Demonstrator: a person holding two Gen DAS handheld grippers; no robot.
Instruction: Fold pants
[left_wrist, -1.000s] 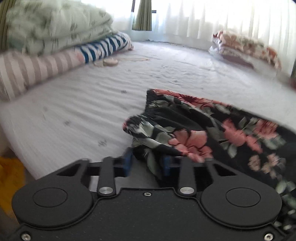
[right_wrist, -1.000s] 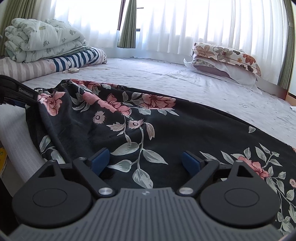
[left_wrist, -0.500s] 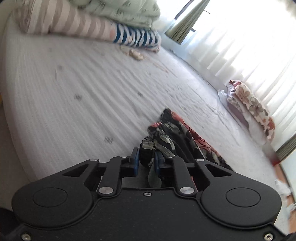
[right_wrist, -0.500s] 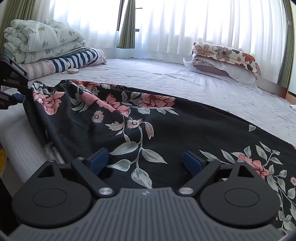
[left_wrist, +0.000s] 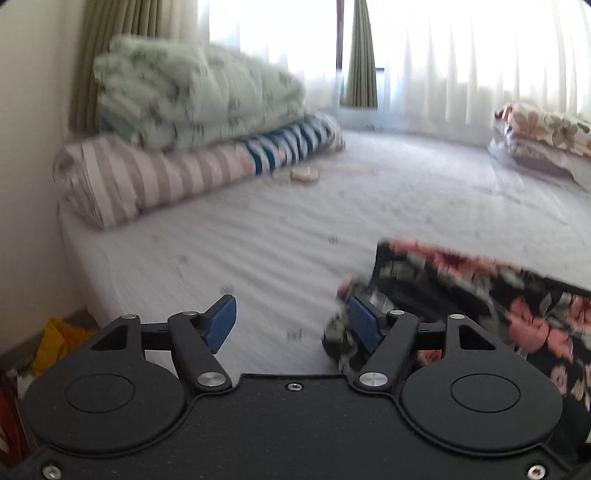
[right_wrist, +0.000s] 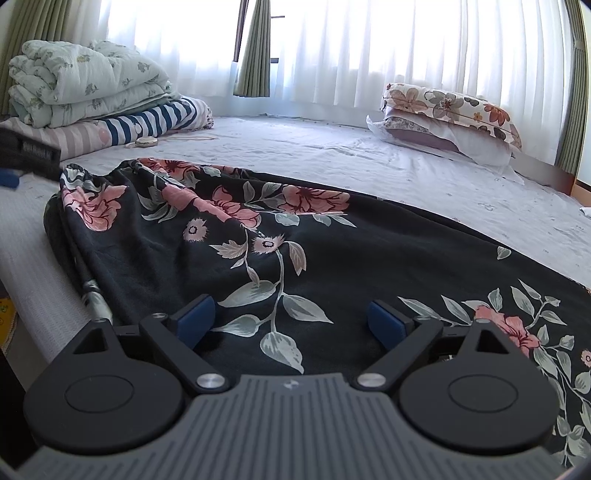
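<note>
The black floral pants lie spread on the bed, waistband end at the left. In the left wrist view the waistband end lies at the lower right, bunched beside my right fingertip. My left gripper is open and empty just left of that fabric, over the sheet. My right gripper is open, low over the middle of the pants, holding nothing. Part of the left gripper shows at the left edge of the right wrist view.
The bed sheet is white. A pile of folded quilts and striped bedding sits at the back left. Floral pillows lie at the back right. Curtains hang behind. The bed's near edge drops at the left, with yellow cloth on the floor.
My left gripper has opened and let go of the waistband, which has dropped onto the bed. The left gripper has swung back level. The right gripper has stayed open in place.
</note>
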